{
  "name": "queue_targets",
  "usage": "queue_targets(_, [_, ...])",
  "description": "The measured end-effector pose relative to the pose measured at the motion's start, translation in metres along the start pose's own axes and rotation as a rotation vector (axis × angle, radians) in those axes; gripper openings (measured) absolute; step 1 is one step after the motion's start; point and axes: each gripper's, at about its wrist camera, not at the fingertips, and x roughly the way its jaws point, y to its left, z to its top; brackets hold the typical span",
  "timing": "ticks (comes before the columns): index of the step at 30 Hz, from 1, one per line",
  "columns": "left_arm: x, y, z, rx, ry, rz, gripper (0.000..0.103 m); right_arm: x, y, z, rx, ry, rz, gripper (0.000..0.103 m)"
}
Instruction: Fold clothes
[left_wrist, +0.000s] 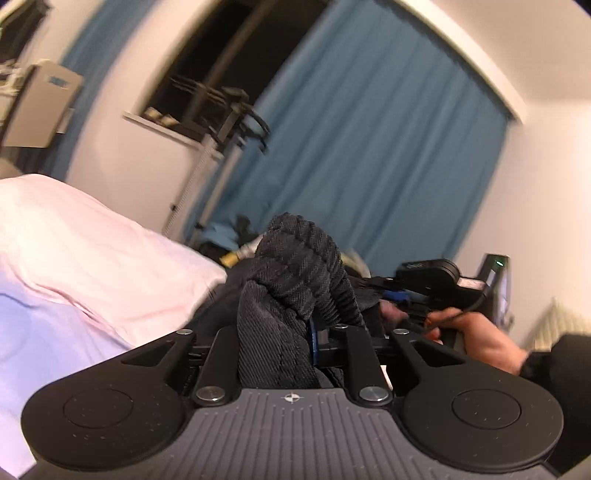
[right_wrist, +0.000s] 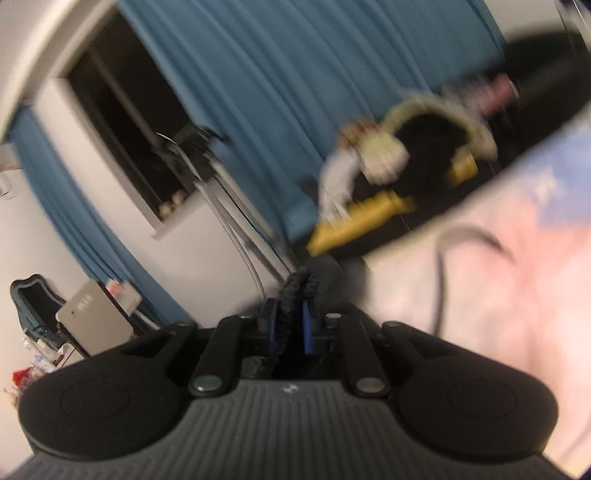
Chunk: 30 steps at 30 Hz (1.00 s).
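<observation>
The bed lay below, pale-sheeted. A dark ribbed garment hung lifted between both tools: left tool and right tool each clamped on bunched fabric. It looked soft, floppy; hems would grip best.

Black ribbed knit garment; pale pink bedsheet; blue curtain; blue pads; yellow item, blurred.
</observation>
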Motion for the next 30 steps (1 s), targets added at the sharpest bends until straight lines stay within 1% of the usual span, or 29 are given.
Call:
queue_targets(1, [-0.006, 0.004, 0.006, -0.033, -0.031, 0.014, 0.019, -0.003, 0.02, 0.003, -0.04, -0.034, 0.034, 0.013])
queue_targets(3, [-0.024, 0.017, 0.021, -0.114, -0.1, 0.032, 0.018, 0.002, 0.061, 0.008, -0.109, -0.056, 0.09, 0.013])
queue_targets(7, [-0.057, 0.044, 0.058, -0.179, -0.255, 0.105, 0.018, 0.034, 0.159, 0.007, -0.242, -0.043, 0.242, 0.012])
queue_targets(9, [-0.063, 0.069, 0.074, -0.226, -0.302, 0.156, 0.018, 0.063, 0.215, -0.006, -0.317, -0.014, 0.312, 0.012])
queue_targets(11, [-0.062, 0.098, 0.082, -0.269, -0.334, 0.235, 0.018, 0.095, 0.261, -0.024, -0.386, 0.029, 0.362, 0.012])
queue_targets(14, [-0.052, 0.147, 0.08, -0.343, -0.363, 0.387, 0.018, 0.155, 0.32, -0.073, -0.5, 0.115, 0.425, 0.012])
queue_targets(15, [-0.05, 0.163, 0.074, -0.367, -0.359, 0.448, 0.018, 0.178, 0.334, -0.094, -0.539, 0.146, 0.44, 0.01])
queue_targets(16, [-0.048, 0.179, 0.068, -0.393, -0.346, 0.506, 0.018, 0.198, 0.345, -0.116, -0.571, 0.172, 0.463, 0.001])
queue_targets(18, [-0.04, 0.215, 0.053, -0.48, -0.284, 0.585, 0.018, 0.234, 0.366, -0.159, -0.614, 0.221, 0.489, 0.001])
queue_targets(20, [-0.034, 0.243, 0.039, -0.546, -0.233, 0.647, 0.018, 0.271, 0.374, -0.199, -0.646, 0.289, 0.487, 0.001])
queue_targets(22, [-0.029, 0.257, 0.029, -0.537, -0.211, 0.687, 0.018, 0.3, 0.372, -0.238, -0.68, 0.372, 0.479, 0.001])
queue_targets(24, [-0.023, 0.26, 0.023, -0.515, -0.199, 0.701, 0.018, 0.319, 0.363, -0.261, -0.671, 0.44, 0.48, 0.001])
queue_targets(26, [-0.02, 0.257, 0.021, -0.471, -0.199, 0.713, 0.019, 0.328, 0.351, -0.274, -0.658, 0.486, 0.484, 0.001])
queue_targets(27, [-0.02, 0.255, 0.019, -0.459, -0.199, 0.717, 0.019, 0.328, 0.348, -0.272, -0.628, 0.493, 0.498, 0.001])
queue_targets(29, [-0.024, 0.253, 0.018, -0.464, -0.2, 0.713, 0.023, 0.323, 0.348, -0.258, -0.587, 0.511, 0.519, 0.005])
queue_targets(30, [-0.025, 0.254, 0.02, -0.477, -0.196, 0.713, 0.031, 0.315, 0.349, -0.247, -0.596, 0.502, 0.529, 0.005])
